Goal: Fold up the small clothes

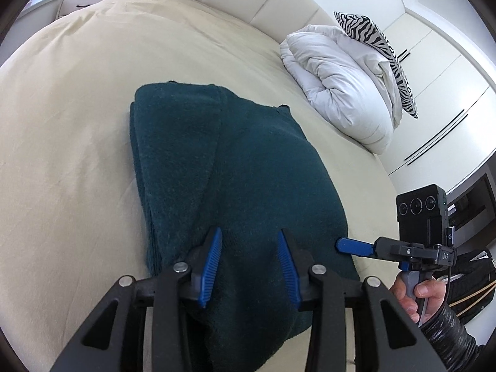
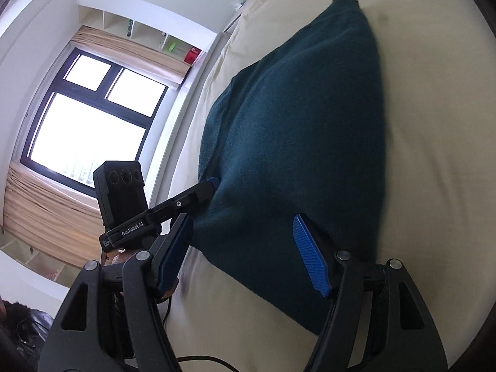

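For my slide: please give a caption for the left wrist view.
Open left tongs over a folded teal cloth on a bed.

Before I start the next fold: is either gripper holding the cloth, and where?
Right gripper: nothing, open over the teal cloth's near end. Left gripper: cloth lies between its fingers at that end, but a grip cannot be told.

Teal garment (image 1: 235,167): thick, fuzzy matt cloth. Bed (image 1: 77,130) sheet: smooth matt cream cloth. Fingers (image 1: 214,263): ribbed blue plastic pads, matt black plastic arms. White duvet (image 1: 338,83): puffy cloth.
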Action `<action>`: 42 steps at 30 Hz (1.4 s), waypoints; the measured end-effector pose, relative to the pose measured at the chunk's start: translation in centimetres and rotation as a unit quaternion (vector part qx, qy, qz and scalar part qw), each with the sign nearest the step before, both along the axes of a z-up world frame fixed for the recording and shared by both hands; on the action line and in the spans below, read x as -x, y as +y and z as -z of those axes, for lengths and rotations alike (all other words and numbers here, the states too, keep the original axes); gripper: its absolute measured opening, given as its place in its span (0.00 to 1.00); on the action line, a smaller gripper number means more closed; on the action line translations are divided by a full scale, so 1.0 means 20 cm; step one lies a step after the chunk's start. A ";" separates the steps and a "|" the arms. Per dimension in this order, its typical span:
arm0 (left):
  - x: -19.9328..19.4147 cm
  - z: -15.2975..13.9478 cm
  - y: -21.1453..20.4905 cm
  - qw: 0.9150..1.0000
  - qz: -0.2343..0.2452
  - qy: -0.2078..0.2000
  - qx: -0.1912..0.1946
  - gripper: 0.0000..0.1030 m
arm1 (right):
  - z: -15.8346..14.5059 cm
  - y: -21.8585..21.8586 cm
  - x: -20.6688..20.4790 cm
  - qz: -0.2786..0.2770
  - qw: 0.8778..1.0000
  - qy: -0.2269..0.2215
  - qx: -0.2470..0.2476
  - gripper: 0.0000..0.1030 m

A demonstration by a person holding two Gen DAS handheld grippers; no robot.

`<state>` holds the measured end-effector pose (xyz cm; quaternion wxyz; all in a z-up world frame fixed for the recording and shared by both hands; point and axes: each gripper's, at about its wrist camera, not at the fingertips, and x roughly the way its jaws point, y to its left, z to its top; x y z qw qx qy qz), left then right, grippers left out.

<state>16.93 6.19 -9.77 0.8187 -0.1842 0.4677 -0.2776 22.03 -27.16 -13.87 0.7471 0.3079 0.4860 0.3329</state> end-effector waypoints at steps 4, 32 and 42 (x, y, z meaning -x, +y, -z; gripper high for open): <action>0.00 -0.06 0.04 1.000 0.003 0.003 0.007 0.47 | -0.07 -0.24 0.05 0.064 0.998 -0.020 0.023 0.64; -0.35 0.16 0.15 0.982 -0.028 0.167 0.085 0.54 | 0.18 -0.35 -0.37 0.049 0.994 0.089 -0.036 0.72; -0.31 0.14 0.09 0.984 -0.035 0.166 0.059 0.25 | 0.11 -0.22 -0.39 0.058 0.995 0.084 0.019 0.46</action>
